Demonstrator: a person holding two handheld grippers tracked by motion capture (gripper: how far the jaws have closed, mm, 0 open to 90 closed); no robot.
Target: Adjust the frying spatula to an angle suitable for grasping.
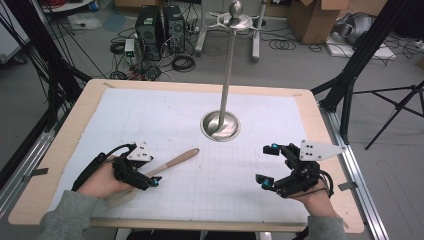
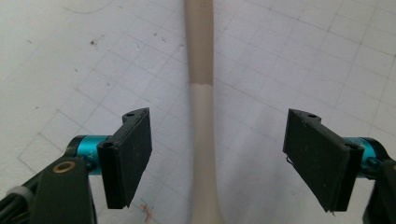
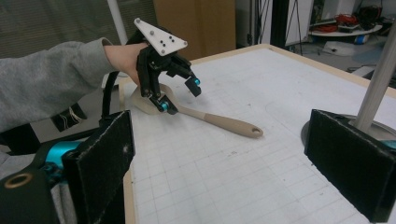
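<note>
Spoon lies flat between the released left tool's jaws; right tool released.

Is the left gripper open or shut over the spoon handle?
Open. The left gripper straddles the spoon handle, which lies flat on the table mat, with clear gaps to both pads.

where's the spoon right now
In the high view the spoon lies flat on the white mat at the table's front left, handle angled toward the metal stand. The left gripper sits open over its neck, jaws either side, not closed on it.
</note>
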